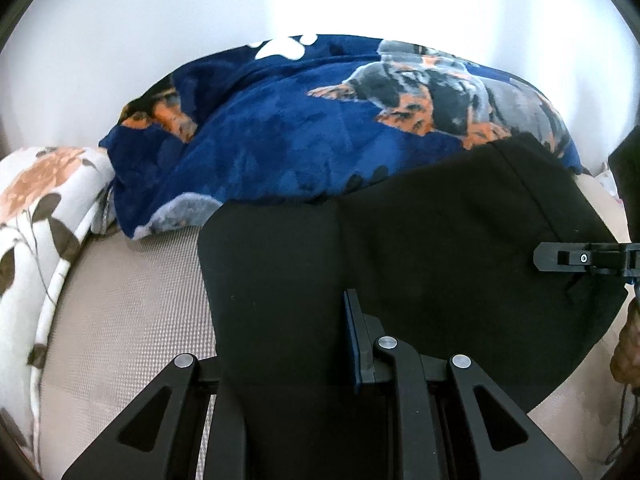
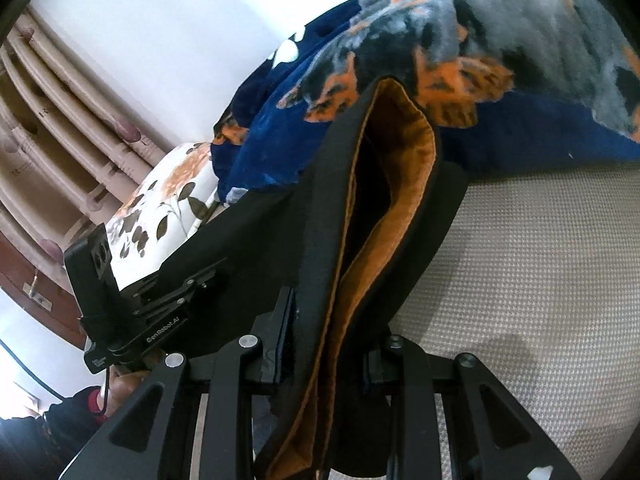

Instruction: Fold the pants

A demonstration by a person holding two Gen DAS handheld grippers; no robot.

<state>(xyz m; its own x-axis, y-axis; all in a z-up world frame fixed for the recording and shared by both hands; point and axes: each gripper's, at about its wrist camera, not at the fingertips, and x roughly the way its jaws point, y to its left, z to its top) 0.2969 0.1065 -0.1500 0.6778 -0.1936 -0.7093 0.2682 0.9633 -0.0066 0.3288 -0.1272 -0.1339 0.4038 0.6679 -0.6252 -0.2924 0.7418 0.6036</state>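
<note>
- Pants [image 1: 420, 248] — black outside, orange-brown lining.
- Blanket [image 1: 280, 132] — deep blue, white paw prints, black-and-tan dogs.
- Pillow [image 1: 36, 216]: white, peach flowers, brown leaves.

One pair of black pants [image 1: 420, 248] lies straight ahead of two hand-held grippers, the left hand-held gripper [image 1: 304, 344] and the right hand-held gripper [image 2: 328, 344], with one blue dog-print blanket [image 1: 304, 128] beyond and one floral pillow [image 1: 40, 216] off left.
</note>
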